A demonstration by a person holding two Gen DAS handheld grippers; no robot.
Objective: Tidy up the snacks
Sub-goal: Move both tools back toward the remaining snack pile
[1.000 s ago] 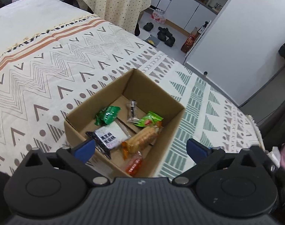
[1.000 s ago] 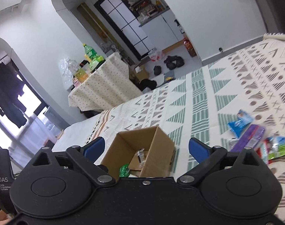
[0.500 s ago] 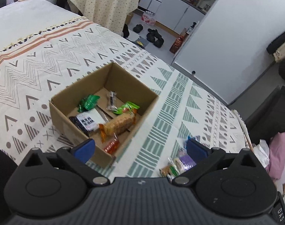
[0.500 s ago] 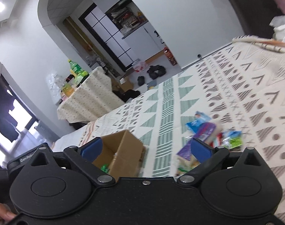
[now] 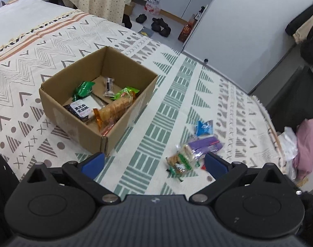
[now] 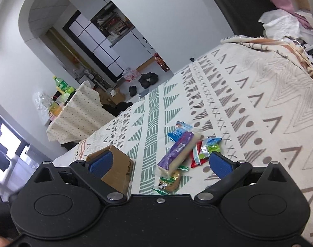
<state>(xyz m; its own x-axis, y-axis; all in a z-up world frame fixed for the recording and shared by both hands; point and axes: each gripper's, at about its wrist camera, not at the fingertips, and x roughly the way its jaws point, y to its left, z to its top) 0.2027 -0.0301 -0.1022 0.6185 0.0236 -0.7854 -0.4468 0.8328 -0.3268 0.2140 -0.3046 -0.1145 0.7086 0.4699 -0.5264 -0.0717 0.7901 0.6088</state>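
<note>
An open cardboard box (image 5: 123, 123) stands on the patterned bedspread and holds several snack packets, among them an orange cracker pack (image 5: 115, 109) and a green packet (image 5: 83, 88). To its right lies a loose pile: a purple pack (image 5: 203, 146), a blue packet (image 5: 203, 127) and a biscuit pack (image 5: 179, 164). My left gripper (image 5: 154, 162) is open and empty, above the bedspread between box and pile. My right gripper (image 6: 159, 162) is open and empty, just short of the purple pack (image 6: 177, 152); the box (image 6: 119, 170) shows at its left finger.
The bedspread (image 5: 173, 103) drops off at the far side to the floor, where shoes (image 5: 158, 24) lie. A draped table with bottles (image 6: 74, 111) stands beyond the bed. Pink clothes (image 5: 304, 142) lie off the bed's right edge.
Both grippers have swung to the right, away from the box. The loose snack pile has come into view in front of each. Both stay open and empty.
</note>
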